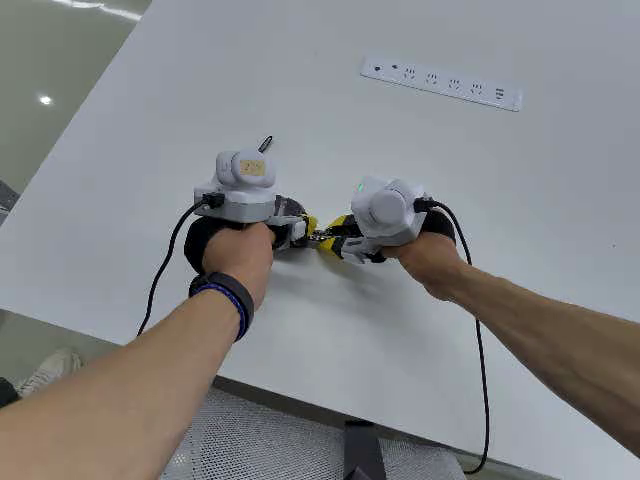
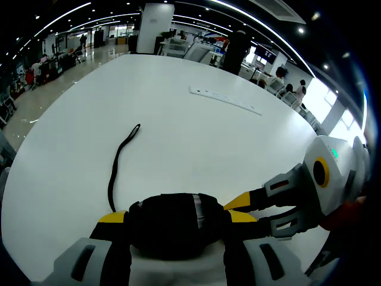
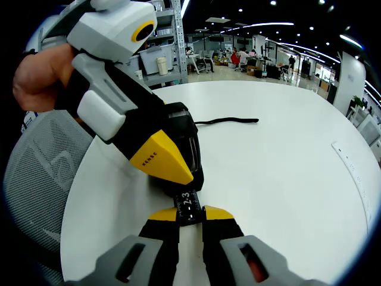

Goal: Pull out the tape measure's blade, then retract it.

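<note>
The tape measure's black case [image 2: 175, 229] sits clamped between the yellow-tipped jaws of my left gripper [image 2: 177, 217], low over the white table [image 2: 178, 131]. A short length of blade [image 3: 188, 201], with black numbers on it, runs out of the case [image 3: 184, 140]. My right gripper [image 3: 190, 214] is shut on the blade's end. In the head view the left gripper [image 1: 300, 230] and right gripper [image 1: 335, 240] face each other tip to tip, with only a small gap of blade [image 1: 320, 236] between them. The case's black wrist strap [image 2: 119, 161] trails away across the table.
A white power strip [image 1: 440, 82] lies at the far side of the table. The table's near edge is close below my hands, with a grey mesh chair [image 1: 270, 440] under it. Black cables hang from both grippers over that edge.
</note>
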### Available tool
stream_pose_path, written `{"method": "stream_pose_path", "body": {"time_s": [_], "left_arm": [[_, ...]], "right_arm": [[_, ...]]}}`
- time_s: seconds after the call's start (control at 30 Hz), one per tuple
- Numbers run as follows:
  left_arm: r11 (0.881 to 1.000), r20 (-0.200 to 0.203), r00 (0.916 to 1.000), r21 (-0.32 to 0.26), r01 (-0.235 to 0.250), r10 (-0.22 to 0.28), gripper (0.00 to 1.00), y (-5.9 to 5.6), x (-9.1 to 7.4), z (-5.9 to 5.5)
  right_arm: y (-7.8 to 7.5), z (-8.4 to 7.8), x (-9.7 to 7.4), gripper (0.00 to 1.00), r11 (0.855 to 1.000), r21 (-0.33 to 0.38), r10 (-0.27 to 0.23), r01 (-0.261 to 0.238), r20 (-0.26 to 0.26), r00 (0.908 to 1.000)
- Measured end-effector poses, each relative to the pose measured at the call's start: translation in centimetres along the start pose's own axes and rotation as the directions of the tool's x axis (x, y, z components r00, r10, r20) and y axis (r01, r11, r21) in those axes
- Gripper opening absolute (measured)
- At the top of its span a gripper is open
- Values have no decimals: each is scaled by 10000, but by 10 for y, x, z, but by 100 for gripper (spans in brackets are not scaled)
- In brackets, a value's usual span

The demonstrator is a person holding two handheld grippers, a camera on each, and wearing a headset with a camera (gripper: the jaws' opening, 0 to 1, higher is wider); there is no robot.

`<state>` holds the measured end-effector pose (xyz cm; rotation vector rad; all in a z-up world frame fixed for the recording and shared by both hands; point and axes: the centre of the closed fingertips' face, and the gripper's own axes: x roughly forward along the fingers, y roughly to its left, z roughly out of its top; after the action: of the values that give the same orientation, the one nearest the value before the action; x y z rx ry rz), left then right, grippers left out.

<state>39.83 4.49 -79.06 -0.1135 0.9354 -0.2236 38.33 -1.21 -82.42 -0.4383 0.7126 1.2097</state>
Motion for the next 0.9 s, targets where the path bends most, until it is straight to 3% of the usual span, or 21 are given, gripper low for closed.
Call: {"method": "stream_pose_path", "body": {"time_s": [0.2,0.4,0.5,0.57,0.73,0.9], "left_arm": [[9998,6,10000,-180,-7,7,61,2,-1,1],[9985,-51,9986,-167,520,-521,61,3,-3,2],[9971,-176,9978,400,652,-645,62,0,0,4],[9969,-247,9982,545,565,-552,64,2,0,5],[9950,-562,9944,403,918,-895,63,0,5,3],[9949,-493,9948,433,907,-886,62,1,3,2]], "right_arm": [[-1,0,3,14,9999,-44,-144,145,29,9999],[2,-2,-2,16,9996,-253,-83,91,332,9994],[7,-2,-5,19,9973,-734,-18,44,354,9994],[6,-2,-5,20,9978,-667,-16,38,330,9995],[5,0,-3,15,9970,-775,-3,34,397,9992],[5,2,-4,14,9992,-401,47,-24,573,9983]]}}
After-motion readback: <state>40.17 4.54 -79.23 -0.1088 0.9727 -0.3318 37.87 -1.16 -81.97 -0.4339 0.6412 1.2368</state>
